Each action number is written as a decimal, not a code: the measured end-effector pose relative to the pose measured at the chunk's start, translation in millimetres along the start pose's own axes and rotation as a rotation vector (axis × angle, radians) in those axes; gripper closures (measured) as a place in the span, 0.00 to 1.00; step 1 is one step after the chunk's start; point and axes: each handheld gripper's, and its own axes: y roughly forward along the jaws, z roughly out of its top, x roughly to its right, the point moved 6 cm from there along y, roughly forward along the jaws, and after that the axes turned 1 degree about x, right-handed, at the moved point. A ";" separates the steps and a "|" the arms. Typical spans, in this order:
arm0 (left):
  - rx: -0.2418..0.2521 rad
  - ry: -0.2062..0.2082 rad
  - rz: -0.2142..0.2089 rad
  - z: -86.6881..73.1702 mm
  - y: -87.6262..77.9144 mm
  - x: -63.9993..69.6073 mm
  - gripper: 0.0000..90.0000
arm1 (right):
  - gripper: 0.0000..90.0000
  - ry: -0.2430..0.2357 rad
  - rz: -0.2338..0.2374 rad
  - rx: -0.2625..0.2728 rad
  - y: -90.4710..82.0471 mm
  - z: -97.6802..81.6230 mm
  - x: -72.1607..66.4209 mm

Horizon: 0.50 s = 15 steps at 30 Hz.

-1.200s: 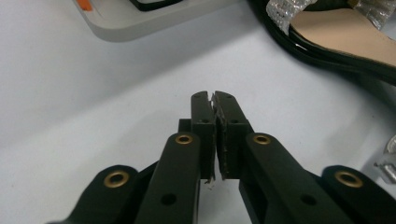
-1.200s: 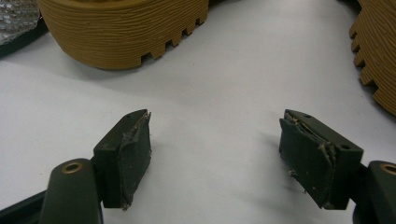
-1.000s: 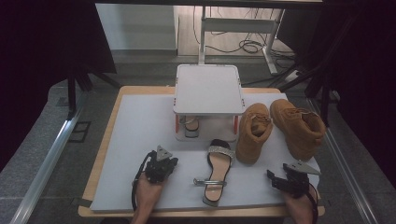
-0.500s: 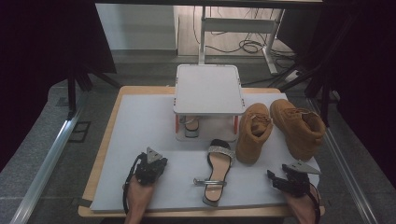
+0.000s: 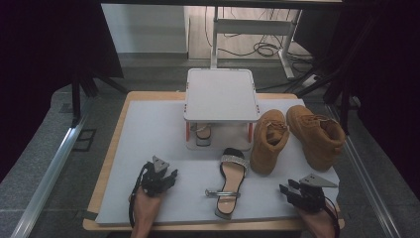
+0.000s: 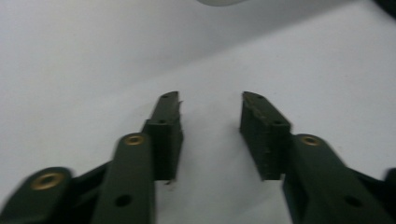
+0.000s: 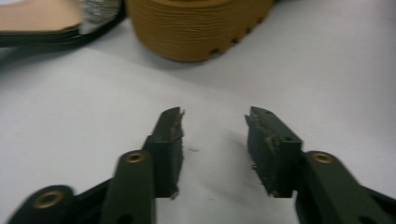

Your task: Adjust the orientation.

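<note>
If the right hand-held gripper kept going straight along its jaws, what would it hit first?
Probably the tan boot: its ribbed sole lies just beyond the open right hand-held gripper, slightly left of centre. The sandal sits further left, off that line. Depth is uncertain.

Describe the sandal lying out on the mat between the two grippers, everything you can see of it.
The sandal is a flat, open one with a tan insole edged in black. A sparkly silver band crosses the toe end, which points away from the person toward the white stand. Near the heel, a thin strap with a metallic buckle sticks out to its left. It lies sole-down on the grey mat, just left of the nearer tan boot; whether they touch is unclear. Neither gripper touches it.
</note>
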 end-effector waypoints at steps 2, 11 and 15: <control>-0.003 -0.005 0.007 0.0 0.3 -1.3 0.53 | 0.69 -0.025 0.017 -0.001 -1.1 0.7 -5.1; -0.028 -0.020 -0.003 -0.3 2.9 -4.6 0.30 | 0.95 -0.157 0.102 -0.017 0.9 1.5 -33.9; -0.036 -0.009 -0.016 -0.4 3.6 -3.5 0.25 | 1.00 -0.181 0.134 -0.004 0.2 3.6 -42.8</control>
